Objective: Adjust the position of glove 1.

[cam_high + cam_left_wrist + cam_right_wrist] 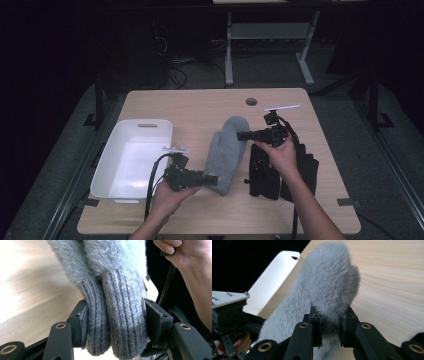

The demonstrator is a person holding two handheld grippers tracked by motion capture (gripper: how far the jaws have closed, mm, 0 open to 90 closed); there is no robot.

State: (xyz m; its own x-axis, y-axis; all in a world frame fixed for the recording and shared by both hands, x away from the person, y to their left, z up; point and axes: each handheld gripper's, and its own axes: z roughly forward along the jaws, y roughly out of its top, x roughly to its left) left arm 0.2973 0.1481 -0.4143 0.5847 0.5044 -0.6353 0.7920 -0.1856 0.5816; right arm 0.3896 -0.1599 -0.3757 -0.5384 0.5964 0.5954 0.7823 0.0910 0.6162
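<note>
A pair of grey fuzzy mittens (226, 150) lies stretched over the middle of the wooden table (200, 105), held at both ends. My left gripper (214, 179) is shut on the ribbed knit cuffs (117, 322); the two cuffs sit side by side between its pads. My right gripper (240, 135) is shut on the fluffy fingertip end (329, 290), which bulges up above its jaws. In the right gripper view the mittens run away toward my left gripper (229, 322) at the lower left.
A white plastic bin (132, 160) stands at the left of the table, seemingly with nothing in it. A heap of black gloves or cloth (280, 172) lies under the right forearm. A round cable hole (251, 101) is near the far edge.
</note>
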